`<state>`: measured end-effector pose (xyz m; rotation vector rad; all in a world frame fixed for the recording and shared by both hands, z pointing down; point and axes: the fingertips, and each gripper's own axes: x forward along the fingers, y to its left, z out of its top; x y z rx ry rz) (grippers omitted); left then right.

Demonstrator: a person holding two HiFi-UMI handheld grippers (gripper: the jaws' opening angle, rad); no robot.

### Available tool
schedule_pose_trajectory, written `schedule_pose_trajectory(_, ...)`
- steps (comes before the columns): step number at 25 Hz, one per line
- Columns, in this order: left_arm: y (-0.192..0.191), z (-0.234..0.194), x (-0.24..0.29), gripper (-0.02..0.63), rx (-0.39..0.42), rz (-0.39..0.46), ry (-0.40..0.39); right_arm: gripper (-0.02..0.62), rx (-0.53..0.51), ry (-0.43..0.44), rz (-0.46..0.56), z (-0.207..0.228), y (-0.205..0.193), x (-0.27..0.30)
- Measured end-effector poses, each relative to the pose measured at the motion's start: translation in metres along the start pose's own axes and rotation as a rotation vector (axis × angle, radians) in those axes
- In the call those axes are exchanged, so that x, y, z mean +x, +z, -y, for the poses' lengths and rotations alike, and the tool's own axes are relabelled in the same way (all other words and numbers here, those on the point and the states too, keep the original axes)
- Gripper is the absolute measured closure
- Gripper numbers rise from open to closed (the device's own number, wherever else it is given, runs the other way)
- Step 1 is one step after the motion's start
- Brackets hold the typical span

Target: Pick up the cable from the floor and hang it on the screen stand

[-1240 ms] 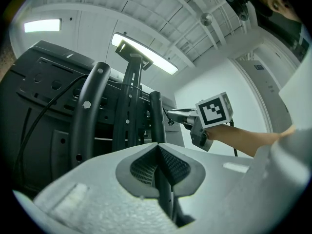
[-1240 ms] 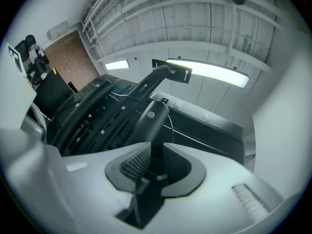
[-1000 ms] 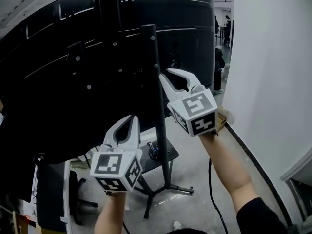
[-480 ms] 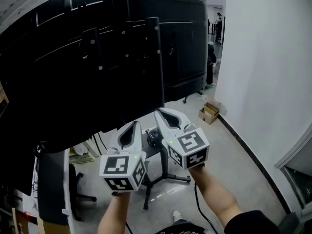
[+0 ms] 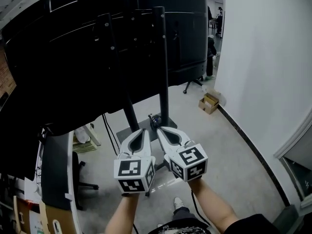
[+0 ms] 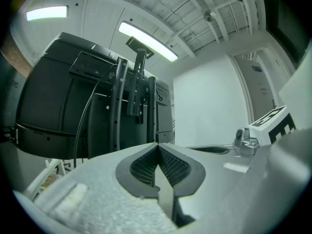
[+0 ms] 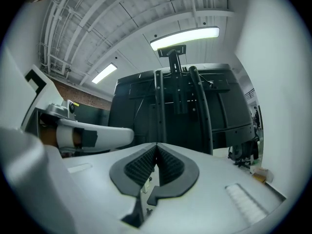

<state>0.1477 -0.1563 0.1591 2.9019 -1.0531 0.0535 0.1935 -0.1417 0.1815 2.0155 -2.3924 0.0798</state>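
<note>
A thin black cable (image 6: 85, 115) hangs beside the left post of the screen stand (image 5: 163, 77). Lower down, the left gripper (image 5: 145, 131) has its jaws together and empty. Just beside it, the right gripper (image 5: 160, 129) has just closed its jaws on nothing.

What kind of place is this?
Likely an office or lab workspace: a large screen on a floor stand, a cardboard box on the bare floor, strip lights overhead.

Right gripper (image 5: 160, 130) dropped from screen stand (image 5: 162, 72) to beside left gripper (image 5: 144, 131); jaws just closed (nothing between); left lowered too
</note>
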Motion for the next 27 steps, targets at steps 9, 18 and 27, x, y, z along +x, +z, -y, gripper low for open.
schedule_pose_trajectory(9, -0.039, 0.012, -0.038, 0.614, 0.001, -0.051, 0.015, 0.589, 0.019, -0.016, -0.034, -0.036, -0.035, -0.037)
schedule_pose_trajectory(18, -0.043, 0.015, -0.048, 0.614, 0.012, -0.056, 0.021, 0.590, 0.007, -0.020, -0.050, -0.045, -0.041, -0.044)
schedule_pose_trajectory(27, -0.048, 0.017, -0.048, 0.614, 0.005, -0.059, 0.012, 0.590, 0.009, -0.017, -0.056, -0.049, -0.043, -0.044)
